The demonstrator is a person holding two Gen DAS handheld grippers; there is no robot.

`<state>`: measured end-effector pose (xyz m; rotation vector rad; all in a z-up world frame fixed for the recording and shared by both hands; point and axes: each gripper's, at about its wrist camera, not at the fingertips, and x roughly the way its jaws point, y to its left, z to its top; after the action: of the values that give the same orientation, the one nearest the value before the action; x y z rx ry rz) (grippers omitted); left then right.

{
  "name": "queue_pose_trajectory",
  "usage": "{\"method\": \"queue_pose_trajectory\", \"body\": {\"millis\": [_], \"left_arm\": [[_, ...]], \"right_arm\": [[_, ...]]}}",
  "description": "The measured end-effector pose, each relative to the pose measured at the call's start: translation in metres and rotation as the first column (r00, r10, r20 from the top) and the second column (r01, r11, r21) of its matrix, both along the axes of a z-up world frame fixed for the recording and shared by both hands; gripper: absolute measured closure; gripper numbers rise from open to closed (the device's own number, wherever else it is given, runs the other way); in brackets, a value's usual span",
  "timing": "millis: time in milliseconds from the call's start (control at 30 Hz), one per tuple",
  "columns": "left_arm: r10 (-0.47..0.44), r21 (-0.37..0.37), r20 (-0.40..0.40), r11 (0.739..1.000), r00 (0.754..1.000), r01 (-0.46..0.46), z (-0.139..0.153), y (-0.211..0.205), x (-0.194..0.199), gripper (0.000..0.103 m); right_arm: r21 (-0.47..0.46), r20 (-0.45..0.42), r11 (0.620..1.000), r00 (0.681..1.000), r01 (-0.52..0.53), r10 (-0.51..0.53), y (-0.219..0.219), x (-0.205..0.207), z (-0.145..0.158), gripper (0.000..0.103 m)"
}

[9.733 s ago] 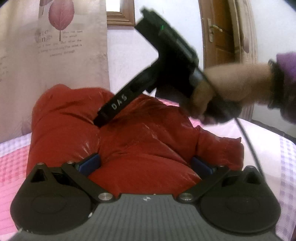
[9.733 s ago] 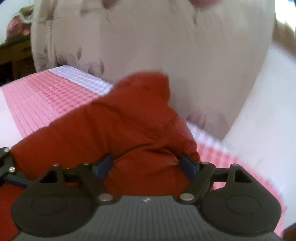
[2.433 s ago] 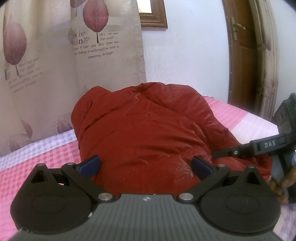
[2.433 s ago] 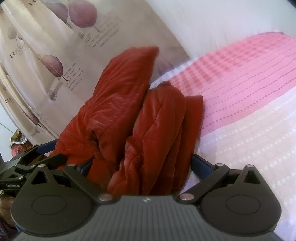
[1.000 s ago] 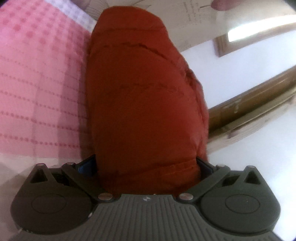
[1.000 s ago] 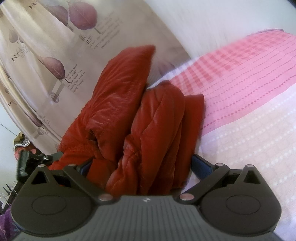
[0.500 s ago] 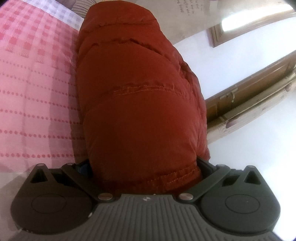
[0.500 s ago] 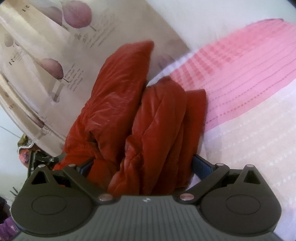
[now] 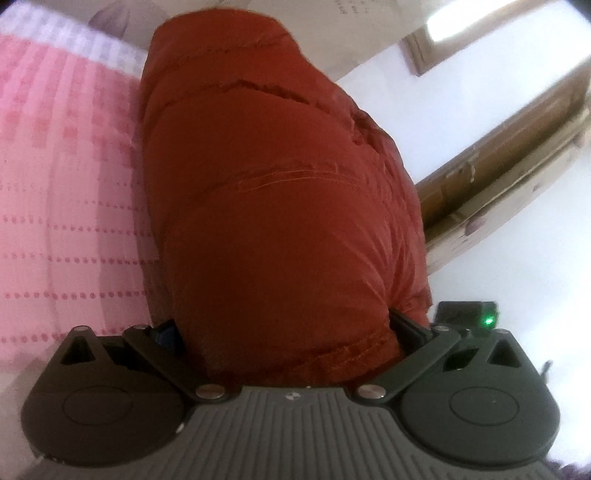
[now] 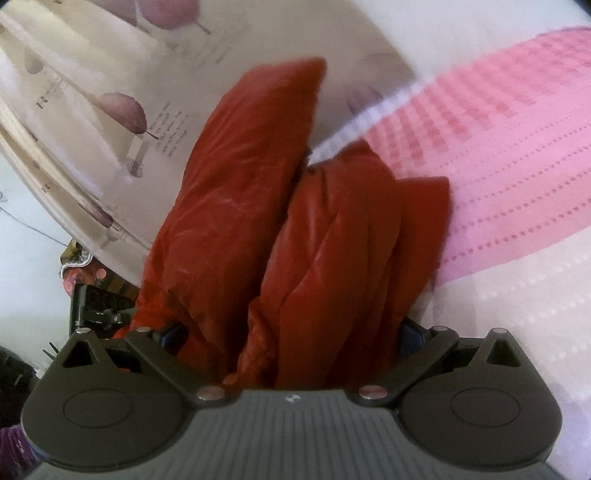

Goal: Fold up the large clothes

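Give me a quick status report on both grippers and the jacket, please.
Left gripper and right gripper: wide jaws, each packed with folded red puffer jacket. Jacket bundled in thick layers above the pink bedspread. Nothing in the way.

I see a bed under a pink checked bedspread (image 9: 66,177) with dotted lines and a pale band — it fills one side of both views. Beige curtain (image 10: 122,92) printed with mauve leaves and small text hangs behind. White wall (image 9: 388,96), brown wooden door frame (image 9: 517,147), a bright window (image 9: 443,29) in a wood frame.
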<state>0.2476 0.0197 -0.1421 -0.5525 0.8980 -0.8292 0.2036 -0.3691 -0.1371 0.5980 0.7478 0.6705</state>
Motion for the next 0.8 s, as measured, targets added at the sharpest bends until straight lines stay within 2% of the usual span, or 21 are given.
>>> {"method": "queue_pose_trajectory", "body": {"millis": [100,167,233,400,667,800], "left_arm": [[0.021,0.048,0.059,0.999,0.998,-0.024,0.007,-0.004,-0.009,0.0],[0.029,0.062,0.066,0.998,0.997,-0.033,0.009,-0.006,-0.01,0.001],[0.026,0.068,0.063,0.997,0.998,-0.03,0.01,-0.006,-0.01,0.001],[0.019,0.063,0.042,0.998,0.999,-0.021,0.011,-0.003,-0.005,0.0],[0.001,0.049,0.024,0.999,1.0,-0.002,0.006,-0.001,0.0,0.0],[0.001,0.09,0.089,0.996,0.996,-0.009,0.01,-0.007,-0.009,0.0]], "right_arm": [[-0.03,0.024,1.0,1.0,-0.006,0.006,0.005,-0.004,0.003,0.0],[-0.049,0.047,0.999,0.999,-0.015,0.018,0.008,-0.008,0.007,0.003],[-0.051,0.048,0.998,0.999,-0.023,0.026,0.008,-0.008,0.008,0.004],[-0.01,-0.022,0.999,0.999,-0.038,0.038,0.004,0.002,0.003,0.0],[0.021,-0.011,1.0,1.0,-0.017,0.017,0.007,0.005,0.0,0.0],[-0.008,0.017,1.0,1.0,-0.009,0.009,0.015,-0.001,0.001,0.0]]}}
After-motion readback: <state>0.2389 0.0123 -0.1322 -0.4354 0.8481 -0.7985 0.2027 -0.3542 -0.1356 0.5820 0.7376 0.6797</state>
